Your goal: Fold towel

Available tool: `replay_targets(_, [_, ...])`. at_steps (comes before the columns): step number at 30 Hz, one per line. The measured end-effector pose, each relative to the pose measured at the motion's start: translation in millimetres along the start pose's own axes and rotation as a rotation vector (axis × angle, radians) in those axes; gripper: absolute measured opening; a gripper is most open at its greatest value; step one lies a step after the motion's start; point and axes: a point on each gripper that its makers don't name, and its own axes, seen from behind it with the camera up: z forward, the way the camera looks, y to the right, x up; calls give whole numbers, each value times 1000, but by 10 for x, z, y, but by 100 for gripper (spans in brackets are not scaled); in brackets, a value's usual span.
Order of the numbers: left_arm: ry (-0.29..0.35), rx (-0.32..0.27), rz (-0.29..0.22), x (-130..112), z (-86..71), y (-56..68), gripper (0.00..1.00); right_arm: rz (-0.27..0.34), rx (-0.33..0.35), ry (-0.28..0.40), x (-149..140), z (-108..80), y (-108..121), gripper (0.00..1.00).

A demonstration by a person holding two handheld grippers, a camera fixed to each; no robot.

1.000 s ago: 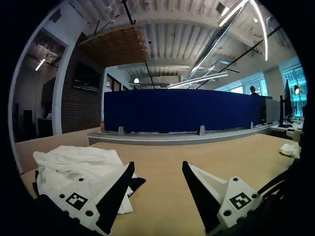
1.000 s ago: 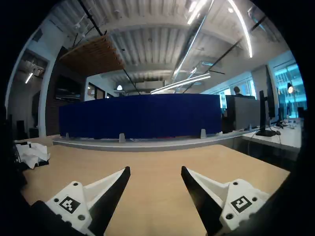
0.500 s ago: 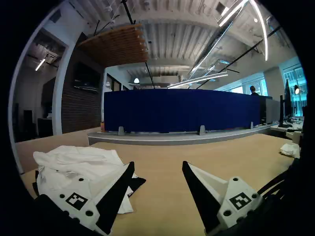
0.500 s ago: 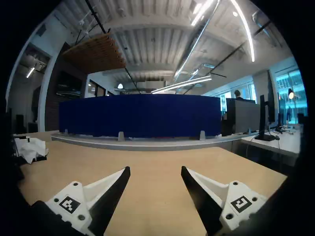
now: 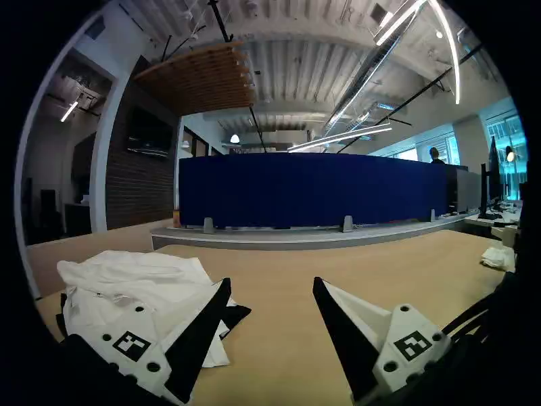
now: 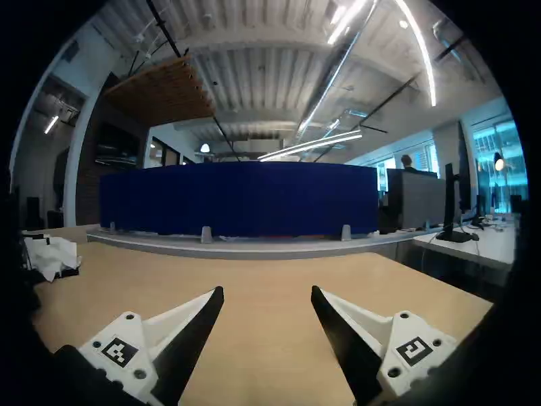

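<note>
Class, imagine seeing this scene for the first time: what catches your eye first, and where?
The long dark blue partition along the far edge of the wooden table stands out first. Next comes the crumpled white towel, lying on the table at the left of the left gripper view, beside the open left gripper. The right gripper, also open, points toward the partition.

The right gripper hovers low over a pale wooden table, its two white, black-edged fingers spread apart with bare tabletop between the tips. Far off to the claw's left, at the table's edge, lies a crumpled white cloth. Straight ahead of the claw, a long blue partition runs along the table's far side. Ahead and to the right, a dark monitor stands on a neighbouring desk.
</note>
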Motion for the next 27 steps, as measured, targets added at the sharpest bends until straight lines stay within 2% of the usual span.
replay_targets(27, [0,-1,1,11,5,-4,90,0,-2,-1,1,3,7,100])
